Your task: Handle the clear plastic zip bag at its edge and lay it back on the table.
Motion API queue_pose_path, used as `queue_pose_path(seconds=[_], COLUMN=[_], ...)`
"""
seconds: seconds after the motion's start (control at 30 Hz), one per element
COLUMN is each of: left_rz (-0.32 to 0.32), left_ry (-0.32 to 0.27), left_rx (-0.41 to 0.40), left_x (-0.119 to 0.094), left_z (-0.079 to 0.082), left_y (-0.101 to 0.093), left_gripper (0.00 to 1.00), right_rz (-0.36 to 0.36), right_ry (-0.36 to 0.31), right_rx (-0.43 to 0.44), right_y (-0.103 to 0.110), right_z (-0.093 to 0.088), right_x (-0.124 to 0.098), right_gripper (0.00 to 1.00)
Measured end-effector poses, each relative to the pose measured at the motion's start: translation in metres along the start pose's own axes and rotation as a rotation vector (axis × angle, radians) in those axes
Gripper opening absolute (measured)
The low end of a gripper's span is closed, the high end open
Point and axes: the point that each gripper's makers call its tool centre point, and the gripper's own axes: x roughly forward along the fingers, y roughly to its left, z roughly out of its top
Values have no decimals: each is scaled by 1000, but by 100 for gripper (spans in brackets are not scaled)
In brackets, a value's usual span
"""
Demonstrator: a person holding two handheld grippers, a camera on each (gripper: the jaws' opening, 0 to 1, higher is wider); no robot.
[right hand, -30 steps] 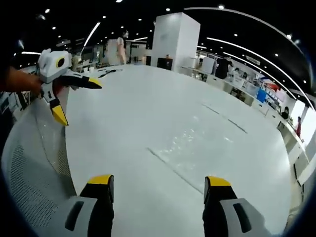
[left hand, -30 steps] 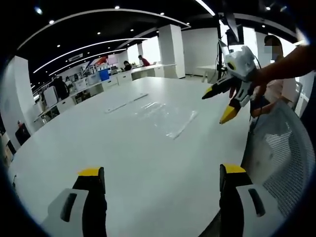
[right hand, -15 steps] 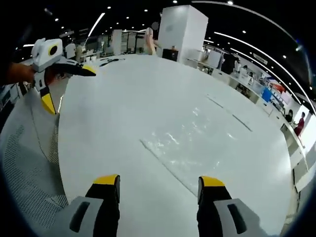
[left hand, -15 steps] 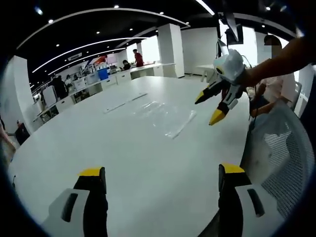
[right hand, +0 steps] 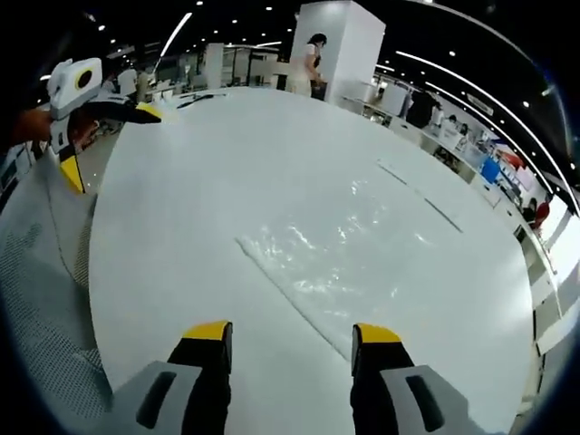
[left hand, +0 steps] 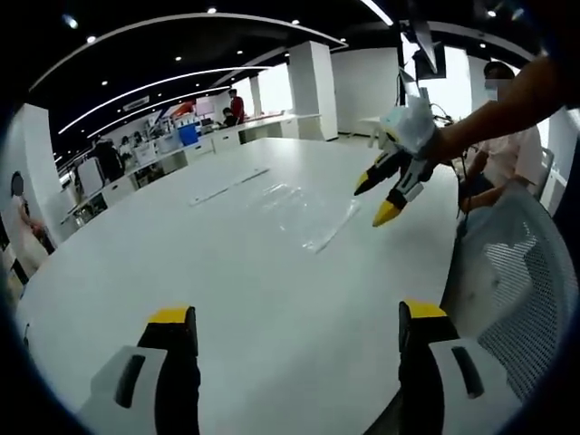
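Right gripper view: the right gripper (right hand: 290, 335) is held with its yellow-tipped jaws wide apart and empty, just short of the near edge of the clear plastic zip bag (right hand: 340, 258), which lies flat on the white table (right hand: 181, 199). The same gripper is seen in the left gripper view (left hand: 379, 195), hovering just beside the bag's (left hand: 304, 213) seal strip. The left gripper (left hand: 294, 326) is also spread wide and empty, well apart from the bag, low over the table near a mesh chair back (left hand: 517, 281). A miss is judged the likeliest fault: the film is thin and lies flush, so the jaws may close on nothing or scrape the tabletop. The bag is nearly invisible, betrayed only by wrinkled glints and one straight edge line.
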Motion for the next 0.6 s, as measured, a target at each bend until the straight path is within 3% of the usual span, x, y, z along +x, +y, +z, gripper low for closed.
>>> queue_pose_path(seconds=[0.43, 0.6], left_rz=[2, 0], left_ry=[12, 16], left_rx=[1, 0], left_x=[-1, -1], left_z=[-2, -1], left_y=[2, 1], left_gripper=[89, 88], right_rz=[7, 19], right_ry=[43, 64], right_rx=[36, 100], right_y=[-10, -12], right_z=[-2, -7], right_x=[18, 21], right_gripper=[46, 43])
